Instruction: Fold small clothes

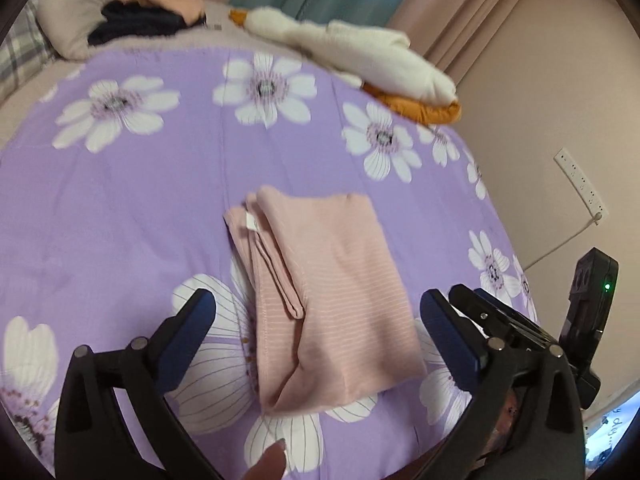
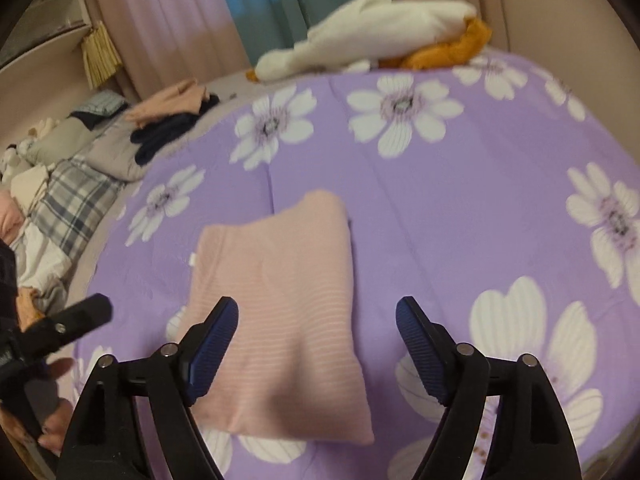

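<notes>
A pink striped garment (image 1: pixel 332 296) lies folded into a rectangle on the purple flowered bedspread (image 1: pixel 140 200), a small white label at its upper left edge. My left gripper (image 1: pixel 318 308) hovers above its near part, jaws wide open, nothing between the pads. In the right wrist view the same pink garment (image 2: pixel 280 304) lies flat, and my right gripper (image 2: pixel 316 316) is open over its near edge without touching it. The other gripper's black finger (image 2: pixel 86 314) shows at the left edge of that view, with a hand (image 2: pixel 52 408) behind it.
A white and orange plush goose (image 1: pixel 360 60) lies along the far side of the bed. A pile of peach and dark clothes (image 1: pixel 152 8) sits at the back left beside pillows and a plaid blanket (image 2: pixel 72 204). A wall with a socket strip (image 1: pixel 582 184) is to the right.
</notes>
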A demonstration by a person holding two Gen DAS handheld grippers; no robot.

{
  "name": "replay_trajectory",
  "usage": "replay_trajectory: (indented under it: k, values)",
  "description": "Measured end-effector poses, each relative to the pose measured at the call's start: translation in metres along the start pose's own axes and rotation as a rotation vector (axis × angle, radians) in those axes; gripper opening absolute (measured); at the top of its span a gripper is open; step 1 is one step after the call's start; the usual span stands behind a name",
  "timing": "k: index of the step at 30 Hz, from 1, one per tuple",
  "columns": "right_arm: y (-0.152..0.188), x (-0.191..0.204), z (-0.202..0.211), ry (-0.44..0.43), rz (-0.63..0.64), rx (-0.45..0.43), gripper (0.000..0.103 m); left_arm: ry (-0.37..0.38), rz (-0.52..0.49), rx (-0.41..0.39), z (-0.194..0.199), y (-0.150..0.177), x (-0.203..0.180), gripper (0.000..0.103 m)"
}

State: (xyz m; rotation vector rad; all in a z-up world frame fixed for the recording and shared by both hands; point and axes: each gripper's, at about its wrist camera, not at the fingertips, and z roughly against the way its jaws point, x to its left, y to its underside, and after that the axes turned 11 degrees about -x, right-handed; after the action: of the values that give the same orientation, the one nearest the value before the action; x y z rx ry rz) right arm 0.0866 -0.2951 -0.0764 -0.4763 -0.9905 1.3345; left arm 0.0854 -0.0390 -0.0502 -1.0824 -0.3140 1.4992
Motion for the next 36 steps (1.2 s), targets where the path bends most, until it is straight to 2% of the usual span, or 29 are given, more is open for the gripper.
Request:
replay_trajectory:
  k: [3, 7, 14, 19, 36]
  values:
    - [-0.003, 0.007, 0.015, 0.026, 0.019, -0.044, 0.084, -0.035, -0.043, -0.03, 0.017, 0.002, -0.005, 0.102]
    - [0.0, 0.018, 0.025, 0.039, 0.051, -0.065, 0.084, -0.064, -0.075, -0.02, 0.027, 0.013, -0.008, 0.102]
    - [0.014, 0.026, 0.023, 0.065, 0.081, -0.038, 0.084, -0.031, -0.09, 0.051, 0.028, 0.034, -0.012, 0.102]
    - [0.019, 0.029, 0.029, 0.056, 0.084, -0.034, 0.084, -0.058, -0.122, 0.055, 0.03, 0.042, -0.019, 0.102]
    - [0.024, 0.031, 0.031, 0.046, 0.086, -0.039, 0.084, -0.088, -0.129, 0.041, 0.037, 0.047, -0.021, 0.102]
